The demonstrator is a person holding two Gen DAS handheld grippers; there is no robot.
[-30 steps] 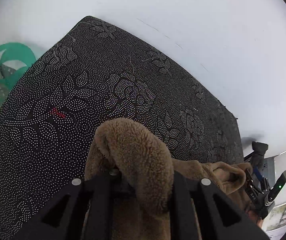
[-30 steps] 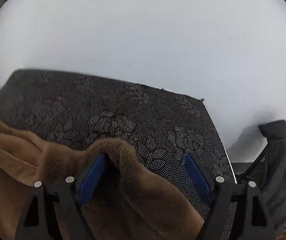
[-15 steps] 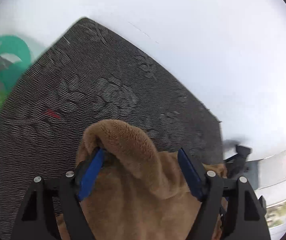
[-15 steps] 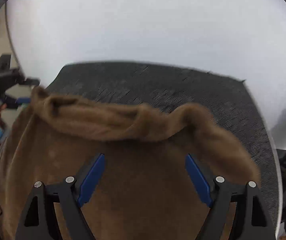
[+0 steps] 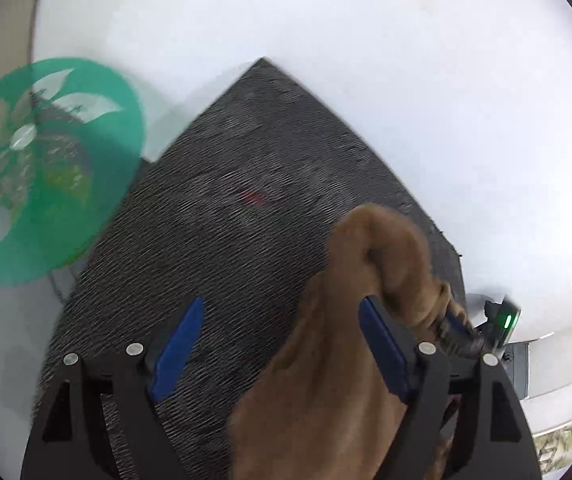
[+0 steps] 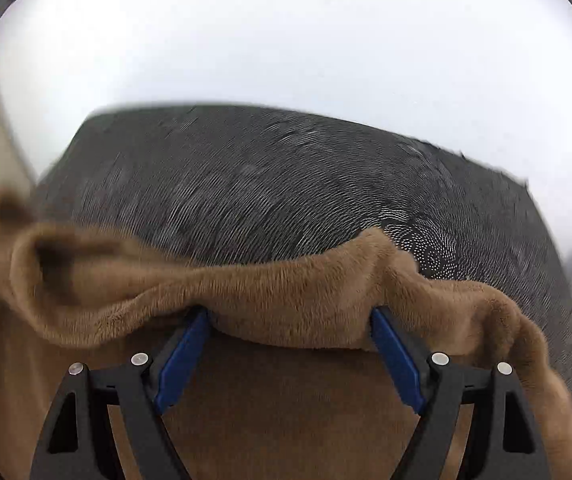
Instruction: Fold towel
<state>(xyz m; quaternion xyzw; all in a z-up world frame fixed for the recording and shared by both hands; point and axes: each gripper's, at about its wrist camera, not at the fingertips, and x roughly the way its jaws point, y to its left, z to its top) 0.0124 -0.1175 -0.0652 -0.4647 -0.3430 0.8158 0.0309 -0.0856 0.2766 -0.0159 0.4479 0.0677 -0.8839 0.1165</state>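
Observation:
The fluffy brown towel lies bunched on the black dotted mat. In the left wrist view its raised fold sits at the right and drapes over my right-hand finger. My left gripper is open, with bare mat between most of its gap. In the right wrist view the towel has a rolled edge lying across the fingertips of my right gripper, which is open and wide. More towel spreads flat beneath those fingers. My right gripper also shows beside the fold, with a green light.
The mat rests on a white table. A round green patterned object lies off the mat's left edge. Dark gear and a window strip sit at the far right.
My left gripper, shut on the towel a second ago, has opened and swung left, leaving the fold at its right finger. The right gripper stayed open; the towel edge now lies across its tips.

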